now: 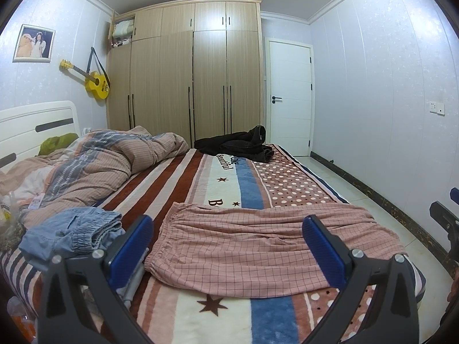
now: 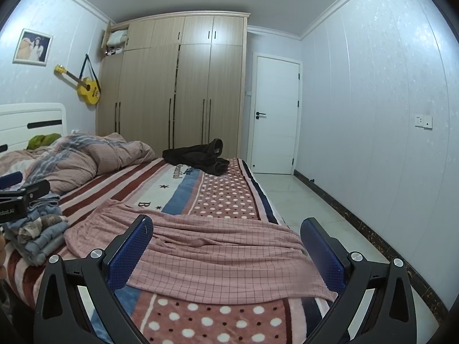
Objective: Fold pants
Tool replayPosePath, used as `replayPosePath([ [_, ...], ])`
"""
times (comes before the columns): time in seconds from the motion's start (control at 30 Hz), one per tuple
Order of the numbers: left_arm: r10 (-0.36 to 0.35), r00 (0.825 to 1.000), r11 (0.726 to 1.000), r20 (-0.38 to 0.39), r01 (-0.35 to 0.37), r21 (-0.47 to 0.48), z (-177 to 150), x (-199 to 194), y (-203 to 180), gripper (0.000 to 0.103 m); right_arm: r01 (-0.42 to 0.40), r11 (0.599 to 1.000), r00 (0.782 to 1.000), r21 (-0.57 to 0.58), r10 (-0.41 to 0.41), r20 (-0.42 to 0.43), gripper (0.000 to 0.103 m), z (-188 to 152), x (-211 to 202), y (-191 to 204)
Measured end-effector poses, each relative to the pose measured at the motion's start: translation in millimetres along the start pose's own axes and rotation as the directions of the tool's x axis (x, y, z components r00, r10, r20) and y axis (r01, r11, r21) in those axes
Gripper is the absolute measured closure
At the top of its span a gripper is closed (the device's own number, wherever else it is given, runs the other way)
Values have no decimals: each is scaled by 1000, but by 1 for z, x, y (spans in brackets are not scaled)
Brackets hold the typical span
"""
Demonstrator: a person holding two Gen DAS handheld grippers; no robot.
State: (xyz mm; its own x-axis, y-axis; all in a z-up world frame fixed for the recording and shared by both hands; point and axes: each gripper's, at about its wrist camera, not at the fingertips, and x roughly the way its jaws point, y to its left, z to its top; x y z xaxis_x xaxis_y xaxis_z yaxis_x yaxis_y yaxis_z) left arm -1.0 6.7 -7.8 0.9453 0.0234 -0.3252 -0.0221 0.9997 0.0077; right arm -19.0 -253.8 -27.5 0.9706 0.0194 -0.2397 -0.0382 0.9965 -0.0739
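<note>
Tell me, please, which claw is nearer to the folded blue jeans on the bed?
Left. The left claw hangs open right beside the jeans, which lie just off its left finger. The right claw sits further along the pink pants, towards the leg ends.

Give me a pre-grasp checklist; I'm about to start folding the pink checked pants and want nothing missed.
1. Pink checked pants spread on the blanket: ok, some wrinkles.
2. Left gripper open, fingers empty: ok.
3. Right gripper open, empty: ok.
4. Waistband visible, uncovered: ok.
5. Folded denim apart from pants: ok.
6. Leg cuffs at the bed edge, hanging over: cannot tell.
</note>
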Motion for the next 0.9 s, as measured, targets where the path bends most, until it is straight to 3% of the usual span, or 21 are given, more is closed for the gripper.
replayPosePath([
  [0.9,-1,1000,1000,-3,1,2,-1,0,3,1,2,1000,1000,1,-2,-5,0,0,0,-1],
])
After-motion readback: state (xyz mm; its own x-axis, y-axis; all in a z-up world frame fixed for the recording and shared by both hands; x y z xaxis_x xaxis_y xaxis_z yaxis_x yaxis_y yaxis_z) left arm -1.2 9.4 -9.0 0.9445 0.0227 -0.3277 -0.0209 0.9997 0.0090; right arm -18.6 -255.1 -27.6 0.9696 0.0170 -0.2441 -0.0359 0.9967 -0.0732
